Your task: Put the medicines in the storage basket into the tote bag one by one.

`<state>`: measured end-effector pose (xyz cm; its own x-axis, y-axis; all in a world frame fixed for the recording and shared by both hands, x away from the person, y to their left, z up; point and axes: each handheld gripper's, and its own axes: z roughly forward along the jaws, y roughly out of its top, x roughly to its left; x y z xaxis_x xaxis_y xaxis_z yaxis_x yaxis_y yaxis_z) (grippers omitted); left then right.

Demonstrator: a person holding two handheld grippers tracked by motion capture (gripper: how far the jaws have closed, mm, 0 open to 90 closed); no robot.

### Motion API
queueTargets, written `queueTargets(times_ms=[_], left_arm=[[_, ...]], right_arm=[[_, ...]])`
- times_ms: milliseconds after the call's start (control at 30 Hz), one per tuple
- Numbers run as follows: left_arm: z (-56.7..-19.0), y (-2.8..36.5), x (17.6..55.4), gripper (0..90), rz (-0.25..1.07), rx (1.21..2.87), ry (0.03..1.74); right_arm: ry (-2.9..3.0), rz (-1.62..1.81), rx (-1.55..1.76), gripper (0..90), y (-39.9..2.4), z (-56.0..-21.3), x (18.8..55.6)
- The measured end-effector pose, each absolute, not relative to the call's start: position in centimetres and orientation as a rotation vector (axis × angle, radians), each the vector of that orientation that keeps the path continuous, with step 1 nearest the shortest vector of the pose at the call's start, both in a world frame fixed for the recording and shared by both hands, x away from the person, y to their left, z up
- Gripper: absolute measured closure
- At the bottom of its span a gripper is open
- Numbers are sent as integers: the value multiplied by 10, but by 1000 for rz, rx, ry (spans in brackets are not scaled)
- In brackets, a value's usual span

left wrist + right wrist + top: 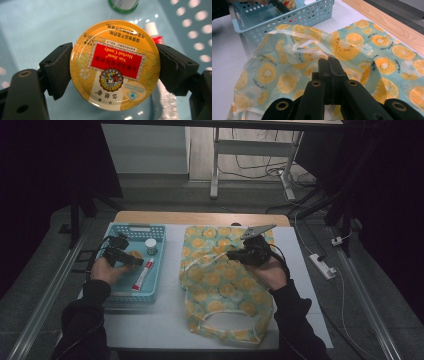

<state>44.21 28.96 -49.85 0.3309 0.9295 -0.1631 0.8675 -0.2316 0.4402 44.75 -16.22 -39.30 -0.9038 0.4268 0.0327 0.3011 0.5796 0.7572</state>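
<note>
Inside the pale blue perforated plastic basket (pixel 159 232), the left gripper (pixel 115 65) clamps a round yellow candy tin (pixel 114 65); beside the basket, the right gripper (pixel 331 65) pinches the orange-slice-print fabric bag (pixel 372 47) with its jaws fully closed.

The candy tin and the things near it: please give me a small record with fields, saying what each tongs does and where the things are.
left tongs: shut on the candy tin, one jaw against each side of it
candy tin: round, yellow with a red label, held over the blue basket
right tongs: shut, pinching the fruit-print bag
fruit-print bag: lies on the white table, to the right of the basket in the high view
also in basket: a tube and a small jar
</note>
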Motion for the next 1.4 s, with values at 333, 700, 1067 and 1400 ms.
queueTargets(times_ms=[333,700,1067,1400], left_arm=[[-481,283,431,204,181,2140,1483],[-465,275,413,204,174,2133,1390],[-453,268,392,204,156,2136,1314],[-447,252,372,204,159,2159,1237]], right_arm=[[2649,1234,612,895,-162,-392,447],[2650,1234,605,895,-162,-393,447],[2657,1234,609,895,-161,-394,448],[2657,1234,609,895,-160,-395,448]])
